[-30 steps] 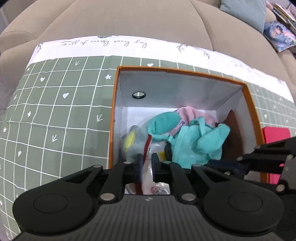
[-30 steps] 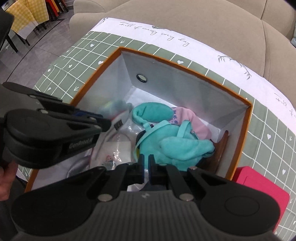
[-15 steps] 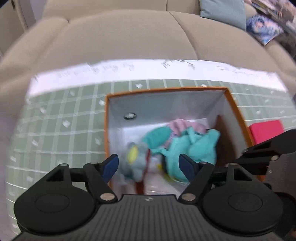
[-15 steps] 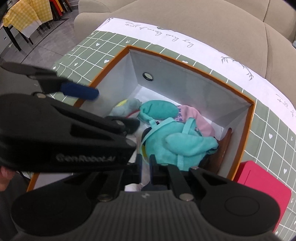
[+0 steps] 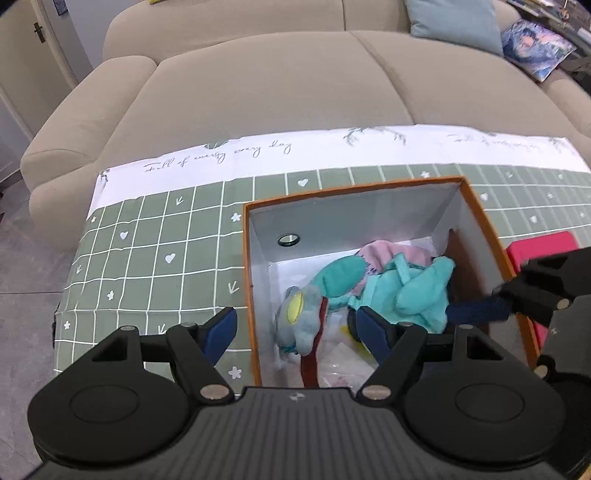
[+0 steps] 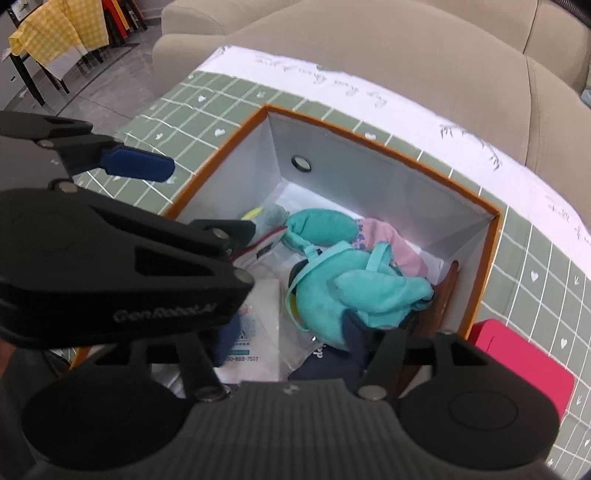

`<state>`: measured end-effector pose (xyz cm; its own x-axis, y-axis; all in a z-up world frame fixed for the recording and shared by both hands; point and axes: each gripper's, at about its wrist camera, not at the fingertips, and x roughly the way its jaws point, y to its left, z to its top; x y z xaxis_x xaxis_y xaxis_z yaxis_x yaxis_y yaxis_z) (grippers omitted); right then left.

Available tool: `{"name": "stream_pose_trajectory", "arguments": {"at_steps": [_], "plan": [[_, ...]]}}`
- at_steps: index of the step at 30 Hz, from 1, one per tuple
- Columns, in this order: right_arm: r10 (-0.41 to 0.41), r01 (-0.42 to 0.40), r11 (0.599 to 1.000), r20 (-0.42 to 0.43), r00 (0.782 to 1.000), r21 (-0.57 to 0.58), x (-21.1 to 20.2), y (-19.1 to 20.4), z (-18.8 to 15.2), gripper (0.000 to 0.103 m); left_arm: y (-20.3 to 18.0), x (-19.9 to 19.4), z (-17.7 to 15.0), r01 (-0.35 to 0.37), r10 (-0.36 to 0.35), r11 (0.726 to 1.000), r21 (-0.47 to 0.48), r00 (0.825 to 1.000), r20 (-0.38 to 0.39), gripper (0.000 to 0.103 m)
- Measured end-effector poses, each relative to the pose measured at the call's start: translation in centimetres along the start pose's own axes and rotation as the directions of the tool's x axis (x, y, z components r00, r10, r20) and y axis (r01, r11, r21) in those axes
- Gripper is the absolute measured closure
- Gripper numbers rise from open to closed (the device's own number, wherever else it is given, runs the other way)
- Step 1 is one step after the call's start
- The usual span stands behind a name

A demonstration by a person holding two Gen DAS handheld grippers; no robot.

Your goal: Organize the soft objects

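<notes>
An orange-rimmed box (image 5: 476,205) with white inner walls stands on a green checked cloth (image 5: 155,258). Inside lie a teal plush (image 5: 406,291), a pink soft item (image 5: 391,251), a grey plush with a yellow patch (image 5: 299,317) and clear plastic bags (image 6: 258,328). My left gripper (image 5: 297,328) is open above the box's near left side, holding nothing. My right gripper (image 6: 291,339) is open over the box's near edge, above a dark blue item (image 6: 325,362). The box also shows in the right wrist view (image 6: 484,266), with the teal plush (image 6: 354,284) in it.
A pink flat object (image 5: 543,247) lies on the cloth right of the box, also in the right wrist view (image 6: 517,365). A beige sofa (image 5: 280,85) stands behind the cloth. Pillows (image 5: 454,18) lie at the sofa's far right. The floor (image 5: 22,273) shows at left.
Both grippers have opened: the left first, then the right. The left gripper has risen and drawn back from the box, leaving the grey plush inside.
</notes>
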<state>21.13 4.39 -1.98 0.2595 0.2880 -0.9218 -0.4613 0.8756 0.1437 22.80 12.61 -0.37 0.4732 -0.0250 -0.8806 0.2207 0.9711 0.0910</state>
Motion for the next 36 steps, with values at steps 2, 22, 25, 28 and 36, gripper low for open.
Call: {"name": "stream_pose_trajectory", "arguments": {"at_steps": [2, 22, 25, 28, 36], "plan": [[-0.006, 0.006, 1.0, 0.033, 0.999, -0.008, -0.5, 0.1, -0.2, 0.025, -0.1, -0.7, -0.2, -0.006, 0.006, 1.0, 0.008, 1.0, 0.025, 0.017], [-0.153, 0.146, 0.988, 0.351, 0.924, 0.048, -13.4, -1.8, -7.1, 0.014, -6.7, -12.5, -3.5, -0.072, 0.083, 0.996, -0.044, 0.928, 0.364, 0.019], [-0.19, 0.163, 0.982, 0.41, 0.892, 0.1, -16.4, -2.8, -10.0, 0.014, -8.4, -14.1, -5.1, -0.028, 0.051, 0.998, -0.059, 0.893, 0.447, 0.015], [-0.285, 0.243, 0.958, 0.473, 0.834, 0.15, -18.4, -3.3, -13.9, 0.013, -10.1, -15.1, -6.5, -0.03, 0.056, 0.998, -0.059, 0.865, 0.499, 0.014], [-0.408, 0.289, 0.911, 0.531, 0.743, 0.295, -20.6, -4.2, -22.7, 0.013, -13.4, -15.9, -10.9, -0.024, 0.084, 0.993, -0.116, 0.833, 0.548, 0.014]]}}
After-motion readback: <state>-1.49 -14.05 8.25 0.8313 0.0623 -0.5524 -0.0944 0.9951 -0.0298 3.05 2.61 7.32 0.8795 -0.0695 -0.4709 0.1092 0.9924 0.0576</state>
